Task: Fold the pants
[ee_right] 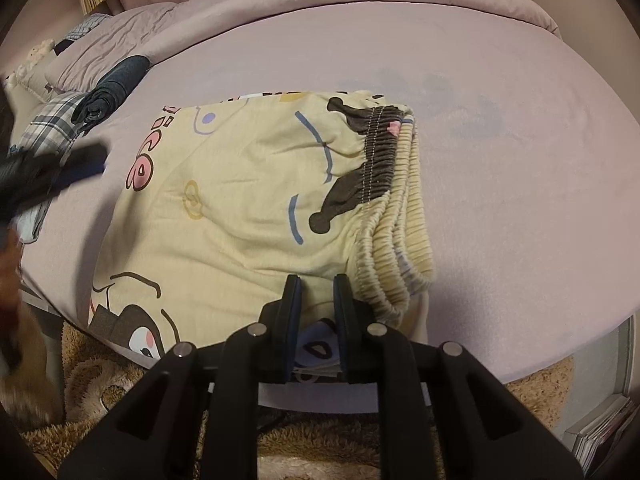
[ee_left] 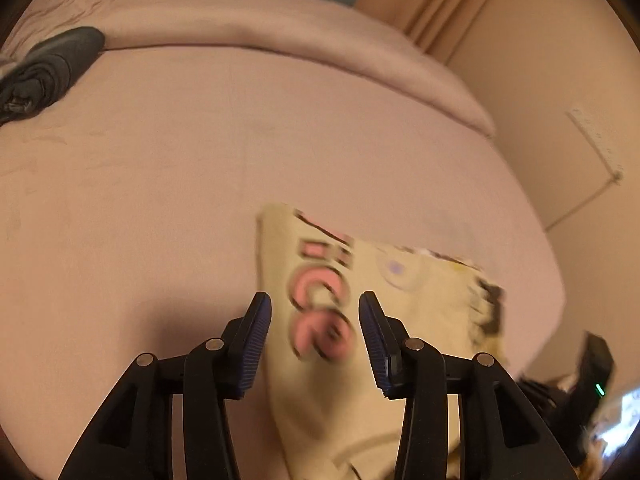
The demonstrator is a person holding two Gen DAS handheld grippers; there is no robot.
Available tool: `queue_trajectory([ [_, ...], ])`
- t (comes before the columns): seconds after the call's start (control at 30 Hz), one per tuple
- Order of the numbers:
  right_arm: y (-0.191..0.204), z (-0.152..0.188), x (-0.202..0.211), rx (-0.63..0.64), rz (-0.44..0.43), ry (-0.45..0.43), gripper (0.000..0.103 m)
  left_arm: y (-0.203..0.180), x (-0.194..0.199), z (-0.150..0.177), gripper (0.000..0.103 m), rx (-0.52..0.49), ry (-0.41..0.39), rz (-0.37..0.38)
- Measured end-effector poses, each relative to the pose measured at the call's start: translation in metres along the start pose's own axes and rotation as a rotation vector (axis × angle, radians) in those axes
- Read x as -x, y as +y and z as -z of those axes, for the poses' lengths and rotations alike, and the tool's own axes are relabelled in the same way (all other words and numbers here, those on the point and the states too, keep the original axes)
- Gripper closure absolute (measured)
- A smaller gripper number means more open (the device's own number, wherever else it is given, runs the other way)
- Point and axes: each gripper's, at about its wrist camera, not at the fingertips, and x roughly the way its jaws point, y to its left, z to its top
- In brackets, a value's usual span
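- Pants (ee_right: 248,208) are seen folded on a bed (ee_right: 500,184).
- Right gripper (ee_right: 316,292) is clamped on their near edge.
- Left gripper (ee_left: 314,312) is held apart, empty.

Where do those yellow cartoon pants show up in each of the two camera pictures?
Left wrist view: the yellow pants lie low and right of centre, blurred, partly behind the hand-held gripper's open fingers.
Right wrist view: the pants fill the middle, gathered waistband to the right.
Shared landmark: the rolled dark grey garment at upper left on the pink bed in both views; the pink lettering on the pants also shows in both.
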Motion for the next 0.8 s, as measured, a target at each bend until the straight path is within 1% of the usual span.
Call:
queue_trajectory([
  [0.03,0.0,0.0,0.0,-0.001,0.0,0.0,0.088,0.002,-0.008,-0.005,0.059,0.002,0.016,-0.004],
  [0.1,-0.001,0.0,0.0,-0.002,-0.003,-0.001,0.088,0.01,-0.026,-0.014,0.059,0.029,0.051,0.014],
  [0.17,-0.003,0.001,-0.001,-0.009,-0.009,0.0,0.088,0.017,-0.046,-0.019,0.058,0.07,0.08,0.065],
  [0.23,-0.006,0.0,-0.001,-0.015,-0.018,0.001,0.088,0.026,-0.064,-0.02,0.058,0.117,0.088,0.043],
  [0.27,-0.007,0.0,-0.001,-0.02,-0.023,0.001,0.088,0.028,-0.065,-0.019,0.058,0.128,0.056,0.051],
  [0.3,-0.009,-0.001,-0.002,-0.018,-0.026,0.002,0.088,0.027,-0.064,-0.019,0.062,0.127,0.037,0.04],
  [0.33,-0.01,-0.001,-0.001,-0.016,-0.027,0.001,0.088,0.025,-0.065,-0.019,0.066,0.119,0.044,0.023],
  [0.37,-0.012,-0.001,-0.001,-0.013,-0.028,0.0,0.088,0.023,-0.066,-0.018,0.068,0.112,0.041,0.011],
  [0.43,-0.013,-0.001,-0.001,-0.009,-0.031,0.002,0.087,0.021,-0.063,-0.019,0.077,0.098,0.041,0.012],
  [0.47,-0.013,-0.003,0.0,-0.007,-0.032,0.009,0.087,0.021,-0.06,-0.019,0.079,0.097,0.038,0.017],
  [0.5,-0.012,-0.007,0.003,0.003,-0.038,0.017,0.085,0.021,-0.056,-0.02,0.082,0.104,0.028,0.034],
  [0.53,-0.011,-0.011,0.007,0.018,-0.052,0.02,0.077,0.02,-0.055,-0.022,0.082,0.109,0.022,0.05],
  [0.57,-0.008,-0.017,0.014,0.04,-0.071,0.005,0.073,0.019,-0.05,-0.024,0.082,0.113,0.018,0.064],
  [0.63,-0.006,-0.031,0.027,0.065,-0.089,-0.05,0.049,0.018,-0.045,-0.026,0.082,0.123,0.01,0.091],
  [0.7,-0.01,-0.051,0.036,0.066,-0.089,-0.102,0.036,0.018,-0.042,-0.029,0.082,0.131,0.005,0.107],
  [0.73,-0.014,-0.06,0.036,0.063,-0.076,-0.115,0.035,0.018,-0.043,-0.029,0.082,0.132,0.001,0.106],
  [0.8,-0.023,-0.079,0.026,0.05,-0.037,-0.119,0.035,0.019,-0.046,-0.03,0.082,0.141,0.001,0.093],
])
